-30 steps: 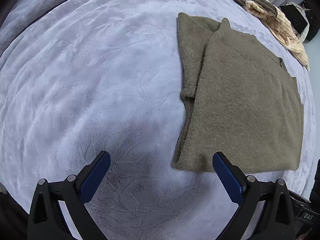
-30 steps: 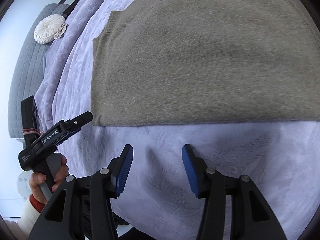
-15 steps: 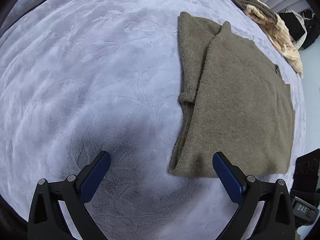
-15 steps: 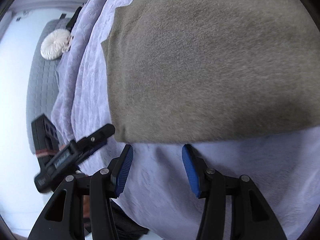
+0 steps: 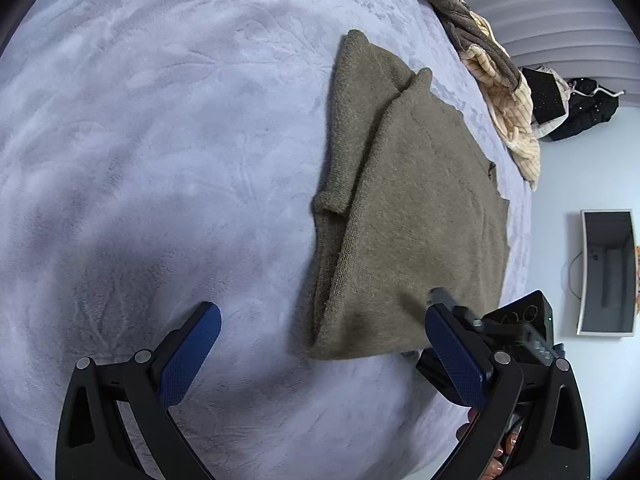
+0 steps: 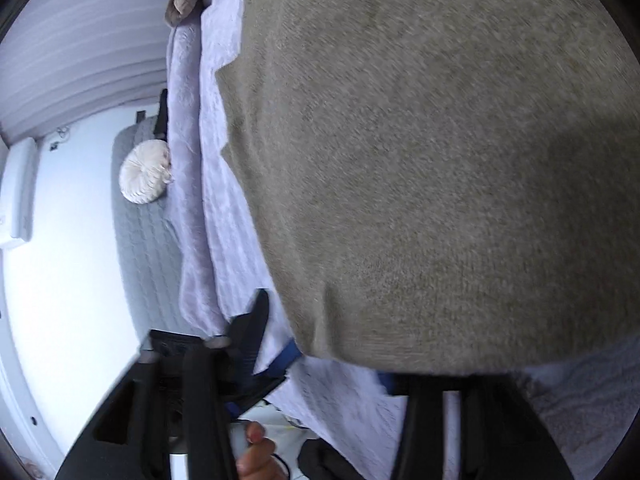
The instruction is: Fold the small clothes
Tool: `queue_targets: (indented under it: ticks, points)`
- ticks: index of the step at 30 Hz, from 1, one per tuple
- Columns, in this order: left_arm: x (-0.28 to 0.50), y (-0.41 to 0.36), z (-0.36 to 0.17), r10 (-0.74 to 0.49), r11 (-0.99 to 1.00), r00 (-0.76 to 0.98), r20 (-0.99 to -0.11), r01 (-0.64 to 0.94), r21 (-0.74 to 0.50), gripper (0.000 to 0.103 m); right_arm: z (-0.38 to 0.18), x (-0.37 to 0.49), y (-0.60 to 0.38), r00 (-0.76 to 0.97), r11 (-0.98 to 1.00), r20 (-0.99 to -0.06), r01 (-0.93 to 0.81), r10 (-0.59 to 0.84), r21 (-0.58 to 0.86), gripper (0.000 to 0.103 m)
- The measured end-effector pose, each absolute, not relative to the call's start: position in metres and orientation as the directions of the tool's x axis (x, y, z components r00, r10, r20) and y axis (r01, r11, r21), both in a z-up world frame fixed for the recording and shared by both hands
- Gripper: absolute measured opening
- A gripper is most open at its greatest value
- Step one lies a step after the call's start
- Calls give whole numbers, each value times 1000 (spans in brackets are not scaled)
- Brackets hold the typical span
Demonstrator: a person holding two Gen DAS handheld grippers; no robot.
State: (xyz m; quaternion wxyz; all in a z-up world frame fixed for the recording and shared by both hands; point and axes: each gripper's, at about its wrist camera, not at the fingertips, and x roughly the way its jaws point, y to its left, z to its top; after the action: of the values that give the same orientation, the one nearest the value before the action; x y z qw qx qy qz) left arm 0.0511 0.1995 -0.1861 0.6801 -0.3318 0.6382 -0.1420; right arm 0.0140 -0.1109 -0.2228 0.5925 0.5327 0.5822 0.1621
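The olive-brown sweater point(image 5: 416, 216) lies folded flat on the pale lilac blanket point(image 5: 160, 140) of a bed, a narrower fold showing along its left side and its near edge facing the two grippers. In the right wrist view the sweater point(image 6: 440, 160) fills most of the picture and its near hem hangs over the right gripper point(image 6: 340, 364), hiding the blue pads; the jaws have just been closing, with the hem between them, and they now stand shut on that hem. In the left wrist view the right gripper point(image 5: 440, 300) shows at the sweater's near right corner. The left gripper point(image 5: 320, 354) hovers over the blanket just short of the near left corner, its blue fingers point(image 5: 188, 356) spread wide with nothing between them. At the far edge of the bed lies a heap of other clothes point(image 5: 492, 80), brown and cream. Beyond the bed, a round white cushion point(image 6: 146, 176) rests on a grey quilted surface, and a dark screen point(image 5: 608, 272) hangs on the white wall.
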Motion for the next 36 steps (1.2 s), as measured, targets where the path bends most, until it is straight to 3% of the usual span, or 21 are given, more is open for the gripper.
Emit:
queue_targets:
  ticks: [4, 10, 17, 23, 26, 28, 34, 36]
  points:
    - [60, 193, -192, -770, 585, 141, -622, -232, -777, 102, -205, 24, -112, 290, 374, -478, 347, 829, 860, 8]
    - [105, 178, -198, -841, 500, 130, -526, -186, -846, 102, -174, 36, -111, 292, 397, -453, 232, 842, 888, 8]
    - [162, 134, -189, -778, 619, 91, -622, -61, -783, 102, -179, 30, -110, 253, 435, -479, 210, 841, 876, 8]
    - [173, 103, -187, -680, 732, 81, -729, 13, -681, 102, -187, 16, -103, 91, 576, -595, 169, 799, 800, 12]
    - [173, 93, -188, -600, 800, 74, -797, 50, -598, 92, -190, 6, -102, -33, 691, -694, 124, 720, 712, 14]
    - [172, 89, -189, -547, 837, 74, -834, 69, -543, 77, -181, 3, -112, -41, 745, -745, 81, 666, 662, 15]
    - [170, 90, -184, -440, 896, 90, -893, 109, -431, 27, -137, 20, -178, 170, 854, -846, 42, 506, 519, 15]
    - [170, 89, -179, -413, 908, 99, -905, 123, -401, 16, -132, 33, -194, 220, 891, -874, 39, 434, 452, 15]
